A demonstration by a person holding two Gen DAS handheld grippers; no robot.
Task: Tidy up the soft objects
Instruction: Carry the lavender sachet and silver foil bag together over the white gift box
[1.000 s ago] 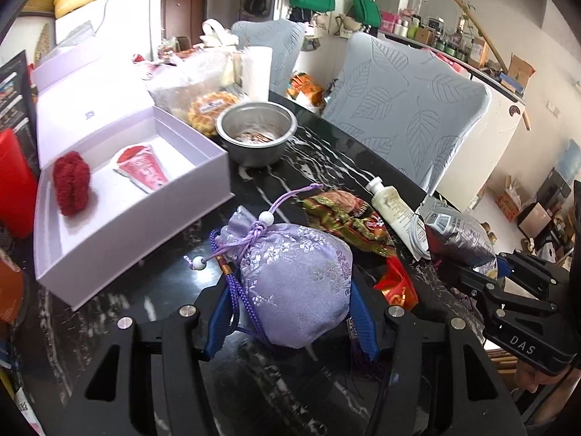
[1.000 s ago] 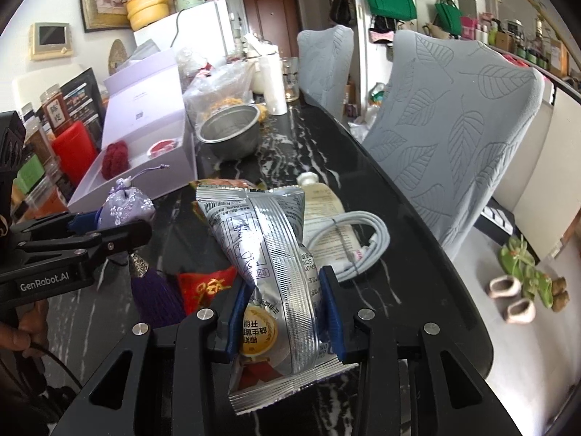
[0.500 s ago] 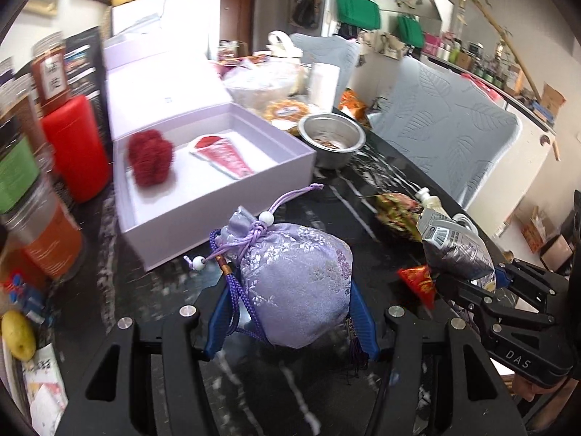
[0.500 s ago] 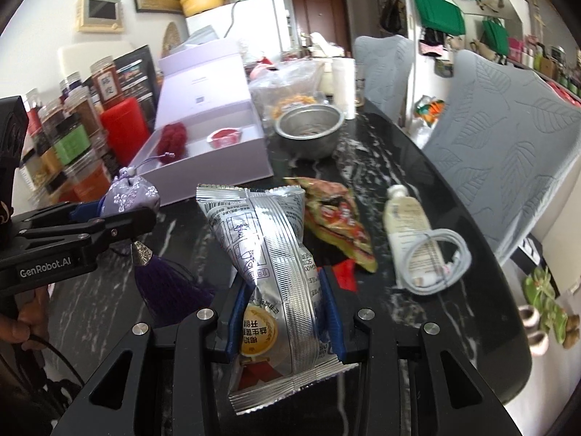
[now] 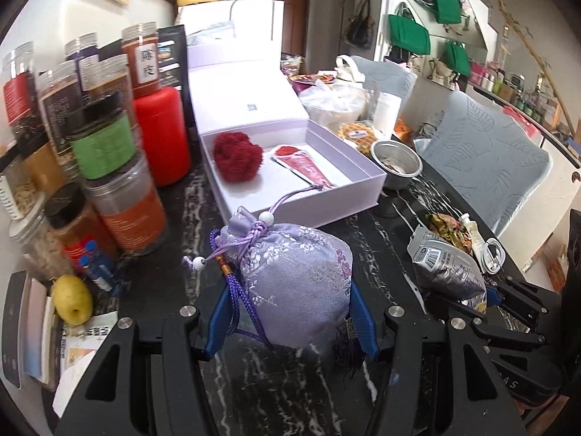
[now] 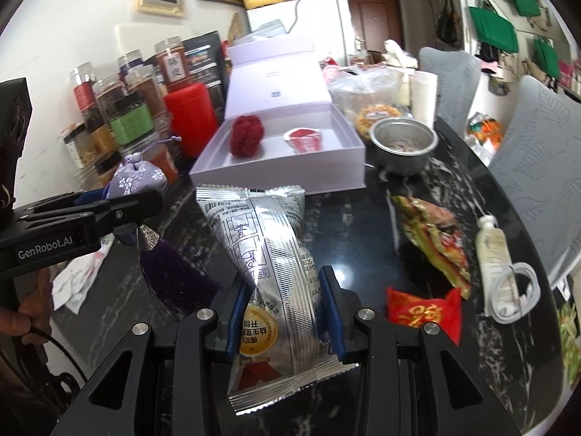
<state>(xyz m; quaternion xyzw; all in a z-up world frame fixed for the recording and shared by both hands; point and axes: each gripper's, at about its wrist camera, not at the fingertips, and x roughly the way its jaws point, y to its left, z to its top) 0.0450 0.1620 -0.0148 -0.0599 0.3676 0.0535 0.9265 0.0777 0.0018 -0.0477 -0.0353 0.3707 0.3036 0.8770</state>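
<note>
Left gripper [image 5: 290, 312]: jaws clamped on a lilac brocade drawstring pouch [image 5: 297, 283], held above the dark marbled surface [image 5: 381, 254], just short of the box's near wall.
Right gripper [image 6: 279, 312]: jaws closed on a silver foil snack packet [image 6: 268, 254], lifted clear of the surface, in front of the same box.
Box: a white lidded gift box [image 6: 283, 178] lies open, lid tilted back; inside sit a red woolly ball [image 6: 247, 134] and a red wedge-shaped packet [image 6: 303, 138], with bare floor between and around them.
Left edge: jars [image 5: 120, 210] and a red canister [image 5: 163, 134] crowd the box's side; a yellow fruit [image 5: 71, 299] lies near the rim.
Right of box: a steel bowl [image 6: 403, 145] is just beside its corner.
Open surface: a green-red wrapper [image 6: 435, 243], red pouch [image 6: 423, 312], white tube [image 6: 494, 243] and coiled cable [image 6: 515, 290] lie scattered.
Room: grey leaf-patterned chairs [image 6: 537, 167] line the far edge; green bags [image 5: 408, 34] hang on the wall.
</note>
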